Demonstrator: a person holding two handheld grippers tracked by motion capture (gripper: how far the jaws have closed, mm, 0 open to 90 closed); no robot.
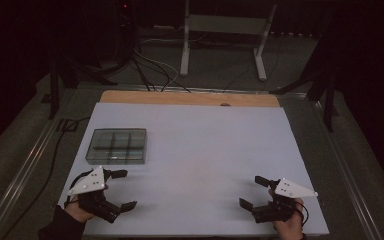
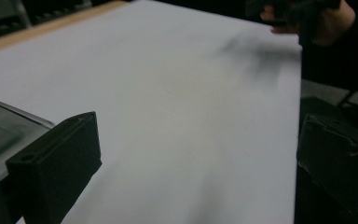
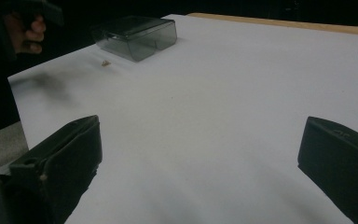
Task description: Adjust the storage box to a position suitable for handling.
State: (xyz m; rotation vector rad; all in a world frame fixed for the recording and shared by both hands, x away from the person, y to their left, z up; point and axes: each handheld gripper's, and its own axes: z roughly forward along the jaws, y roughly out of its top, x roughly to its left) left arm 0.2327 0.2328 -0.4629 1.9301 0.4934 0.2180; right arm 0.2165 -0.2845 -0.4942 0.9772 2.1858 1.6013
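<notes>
So the thing that matters here is the clear smoky plastic organiser box with divided compartments [image 1: 116,146], sitting on the white table sheet [image 1: 205,150] toward the left side, roughly mid-depth. Its long side runs left to right across the table.

The left gripper [image 1: 121,189] is way closer. It sits near the front edge, and the box lies just beyond it, slightly forward of the upper jaw. In the left gripper view the box's near wall [image 2: 0,126] peeks in right behind the left-hand jaw, so the gripper is aimed past it, across the table, not at it. It would need to swing toward the box to line up.

The right gripper [image 1: 250,191] is well apart from the box, over at the front right corner, facing in toward the middle. From its own view the box [image 3: 135,35] is far off near the far left, with a tiny light speck [image 3: 105,62] on the sheet just in front of it. I can't tell what that is.

Both grippers have their jaws spread wide with nothing between them. My guess is the left hand takes this one.
</notes>
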